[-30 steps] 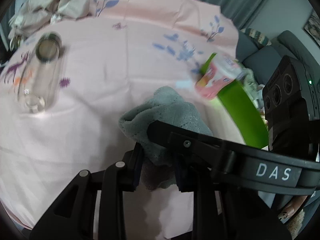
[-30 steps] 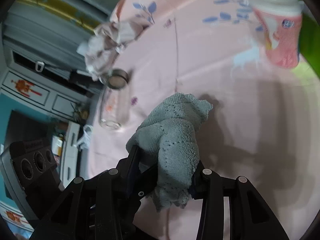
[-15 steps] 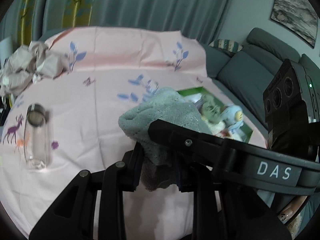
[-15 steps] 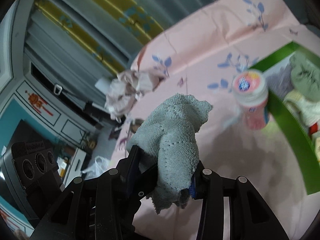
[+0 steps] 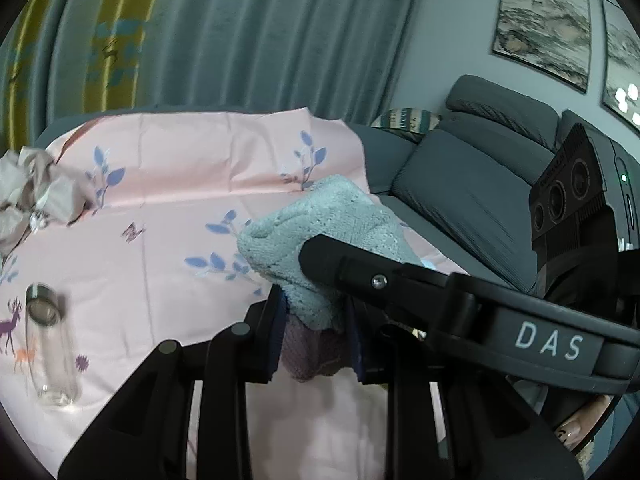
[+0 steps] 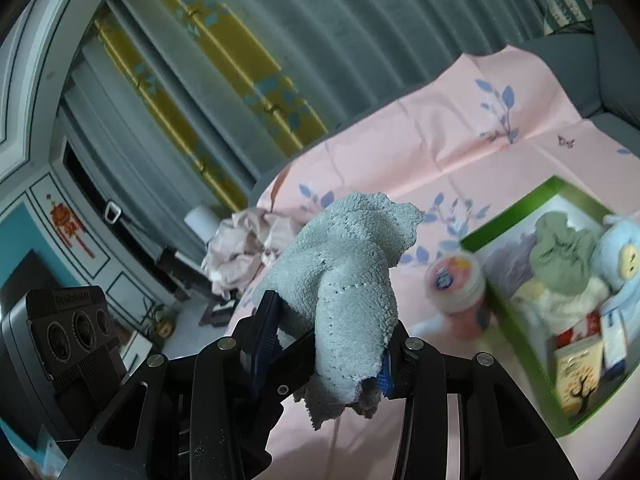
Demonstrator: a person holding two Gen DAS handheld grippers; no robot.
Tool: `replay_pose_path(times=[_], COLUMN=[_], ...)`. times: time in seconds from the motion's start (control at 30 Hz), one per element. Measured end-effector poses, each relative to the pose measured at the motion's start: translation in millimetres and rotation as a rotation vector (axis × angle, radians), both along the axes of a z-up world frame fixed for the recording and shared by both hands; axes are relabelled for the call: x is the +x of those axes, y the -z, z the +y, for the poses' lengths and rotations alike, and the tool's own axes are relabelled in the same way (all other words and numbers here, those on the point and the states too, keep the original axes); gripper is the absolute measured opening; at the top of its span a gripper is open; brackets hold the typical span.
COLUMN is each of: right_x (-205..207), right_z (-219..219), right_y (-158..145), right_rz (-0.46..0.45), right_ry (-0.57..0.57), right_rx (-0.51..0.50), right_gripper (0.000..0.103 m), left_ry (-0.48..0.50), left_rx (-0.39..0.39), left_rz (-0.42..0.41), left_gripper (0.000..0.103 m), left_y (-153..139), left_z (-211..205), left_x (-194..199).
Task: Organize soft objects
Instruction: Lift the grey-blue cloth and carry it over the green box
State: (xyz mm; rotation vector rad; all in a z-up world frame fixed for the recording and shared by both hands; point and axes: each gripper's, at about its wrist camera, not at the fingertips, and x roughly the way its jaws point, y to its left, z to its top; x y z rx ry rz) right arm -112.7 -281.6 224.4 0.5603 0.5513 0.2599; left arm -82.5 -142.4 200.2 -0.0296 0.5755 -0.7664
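Left wrist view: the left gripper (image 5: 316, 332) has its black jaws clamped on a bunched grey-green terry cloth (image 5: 320, 236), nubby and looped, with rows of small stitched holes. A mauve knitted fold hangs below the pads. The right gripper (image 6: 320, 344) pinches the same cloth (image 6: 344, 280) from the other end, so the bundle hangs in the air between both tools, above the smooth pink tablecloth printed with blue leaves (image 5: 180, 184).

On that creased tablecloth a clear glass cylinder jar (image 5: 50, 340) lies on its side, near a crumpled beige fabric heap (image 5: 28, 200). The right wrist view shows a shallow green-rimmed rectangular box (image 6: 516, 308) with soft toys and rags inside, and a round pink plastic tub (image 6: 460, 292) just beside its wall.
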Motion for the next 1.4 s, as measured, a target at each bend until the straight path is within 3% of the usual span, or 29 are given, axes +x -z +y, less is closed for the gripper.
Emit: replay_pose_path(times=[0.2,0.4,0.53,0.93,1.23,1.4], right_x=[-4.3,-2.5,-7.0,8.6,25.0,34.3], right_z=[-27.6,-48.8,-63.8,-122.9,-152.2,-165.4], right_y=[-7.5,-38.7,-39.4,-2.1,30.8,47.8], right_rz=[-0.030,-0.064,-0.073,-0.039,0.051,0.096], right_ry=[0.058,0.137,0.223,0.286,0.320,0.331], right_rx=[0.008,-0.089,-0.117,-0.020,0.062,0.100], right_gripper=[0.044,0.044,0.045,0.041,0.038,0.036], left_ry=[0.054,0.111,0.138,0.194,0.189,0.165], left_rx=[0.006,-0.023,-0.016,0.013,0.057,0.098], left_rz=[-0.019,-0.060,-0.061,0.044,0.126,0.133], left_gripper=[0.024,0.024,0.024,0.024,0.024,0.024], left_y=[-11.5,-30.2,-24.9,7.9,36.2,45.7], left_z=[-29.7,-60.6,-83.2,-137.1,-166.4,-179.6], left_x=[5.6,16.0,18.0,48.1,66.0,70.7])
